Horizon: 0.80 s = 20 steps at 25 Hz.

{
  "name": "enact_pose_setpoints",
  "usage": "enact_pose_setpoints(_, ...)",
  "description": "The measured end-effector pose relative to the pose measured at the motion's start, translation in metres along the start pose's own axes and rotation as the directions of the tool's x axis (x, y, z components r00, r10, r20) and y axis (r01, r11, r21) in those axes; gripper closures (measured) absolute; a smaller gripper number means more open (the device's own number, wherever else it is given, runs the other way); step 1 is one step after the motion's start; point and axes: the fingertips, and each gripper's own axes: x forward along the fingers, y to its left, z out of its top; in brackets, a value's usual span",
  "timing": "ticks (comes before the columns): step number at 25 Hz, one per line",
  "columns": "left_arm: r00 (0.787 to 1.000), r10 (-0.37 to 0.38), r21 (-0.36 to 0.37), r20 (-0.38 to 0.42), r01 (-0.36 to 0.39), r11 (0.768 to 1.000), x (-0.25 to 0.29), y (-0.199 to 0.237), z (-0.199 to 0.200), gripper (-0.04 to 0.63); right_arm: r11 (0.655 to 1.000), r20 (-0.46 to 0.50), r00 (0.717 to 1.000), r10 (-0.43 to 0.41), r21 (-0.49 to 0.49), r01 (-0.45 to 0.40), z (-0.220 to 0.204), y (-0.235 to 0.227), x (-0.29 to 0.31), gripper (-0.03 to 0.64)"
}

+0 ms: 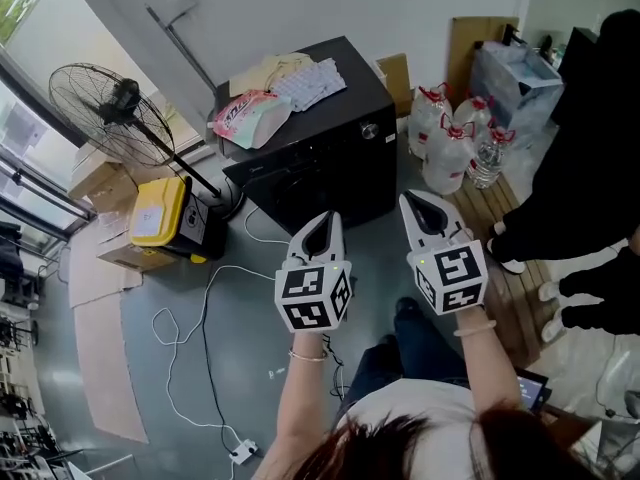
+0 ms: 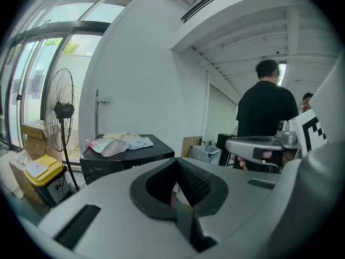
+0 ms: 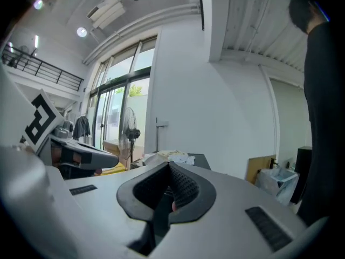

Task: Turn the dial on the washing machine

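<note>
The black washing machine (image 1: 330, 158) stands against the far wall, with its silver dial (image 1: 369, 129) near the front right corner of its top. A pink pouch (image 1: 250, 116) and folded cloths (image 1: 308, 81) lie on its lid. My left gripper (image 1: 326, 218) hovers in front of the machine's lower face, shut and holding nothing. My right gripper (image 1: 413, 198) is beside it to the right, also shut and empty, still short of the dial. In the left gripper view the machine (image 2: 116, 163) shows beyond the closed left gripper (image 2: 178, 190). The dial is not visible in either gripper view.
A standing fan (image 1: 115, 103) and a yellow-lidded box (image 1: 160, 211) are left of the machine. Water jugs (image 1: 445, 138) stand on a wooden pallet at its right. A person in black (image 1: 590, 168) stands at the far right. A white cable (image 1: 200, 308) trails over the floor.
</note>
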Motion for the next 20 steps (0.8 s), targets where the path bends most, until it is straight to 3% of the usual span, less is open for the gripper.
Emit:
enact_pose_setpoints(3,1.000,0.024,-0.009,-0.019,-0.024,1.000,0.014,0.011,-0.008,0.581,0.999,-0.034,0.999,-0.003,-0.047,0.001,-0.012,-0.008,0.015,0.591)
enact_pose_setpoints(20,0.990,0.124,-0.071,-0.073,-0.129,0.989,0.140,0.045,-0.033,0.580,0.997,-0.082,0.994,0.072,0.010,-0.072,-0.057,-0.091,0.118,0.591)
